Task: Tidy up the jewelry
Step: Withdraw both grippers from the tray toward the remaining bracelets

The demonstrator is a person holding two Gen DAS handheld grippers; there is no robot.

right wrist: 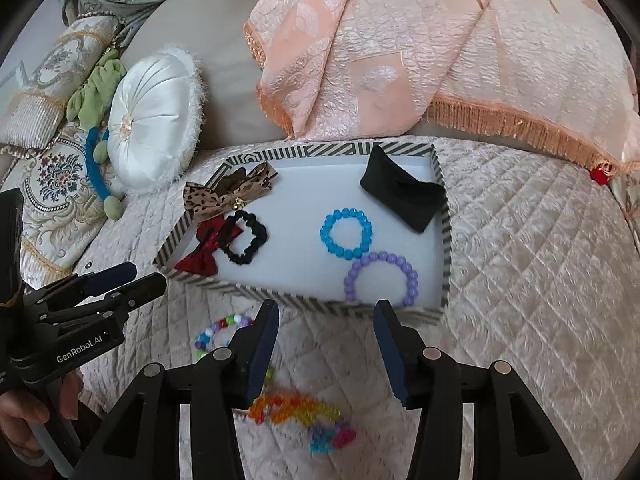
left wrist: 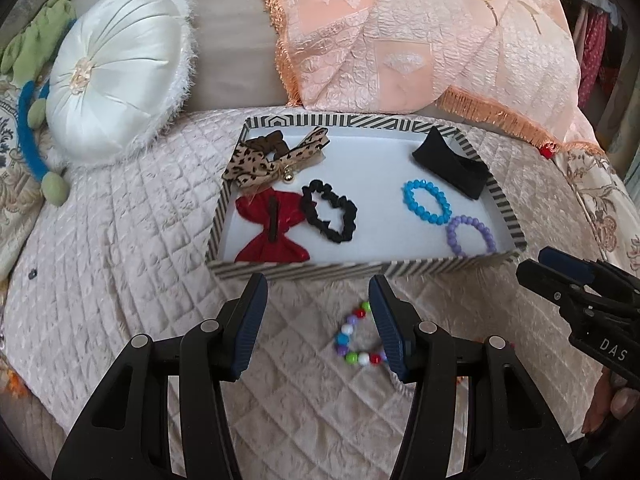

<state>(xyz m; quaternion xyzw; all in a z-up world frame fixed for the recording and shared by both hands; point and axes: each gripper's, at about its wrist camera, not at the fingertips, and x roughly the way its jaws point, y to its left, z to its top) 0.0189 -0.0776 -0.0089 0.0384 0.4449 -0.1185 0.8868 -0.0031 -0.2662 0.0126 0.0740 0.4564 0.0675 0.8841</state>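
Observation:
A striped box (left wrist: pixel 360 269) (right wrist: pixel 304 306) on the quilted bed holds a leopard bow (left wrist: pixel 264 160), a red bow (left wrist: pixel 272 226), a black scrunchie (left wrist: pixel 329 210), a blue bead bracelet (left wrist: pixel 427 201) (right wrist: pixel 346 233), a purple bead bracelet (left wrist: pixel 471 235) (right wrist: pixel 381 278) and a black pouch (left wrist: pixel 450 168). A multicoloured bead bracelet (left wrist: pixel 360 340) (right wrist: pixel 220 334) lies on the quilt in front of the box, by my left gripper (left wrist: pixel 318 328), which stands open and empty. My right gripper (right wrist: pixel 326 352) is open too, above a blurred bright bead bracelet (right wrist: pixel 298 414).
A white round cushion (left wrist: pixel 120 80) and a blue headband (left wrist: pixel 28 136) lie at the left. A peach fringed blanket (left wrist: pixel 420 40) drapes behind the box. Each gripper appears in the other's view, the right gripper (left wrist: pixel 568 276) and the left gripper (right wrist: pixel 120 284), with a hand (right wrist: pixel 24 412) on the handle.

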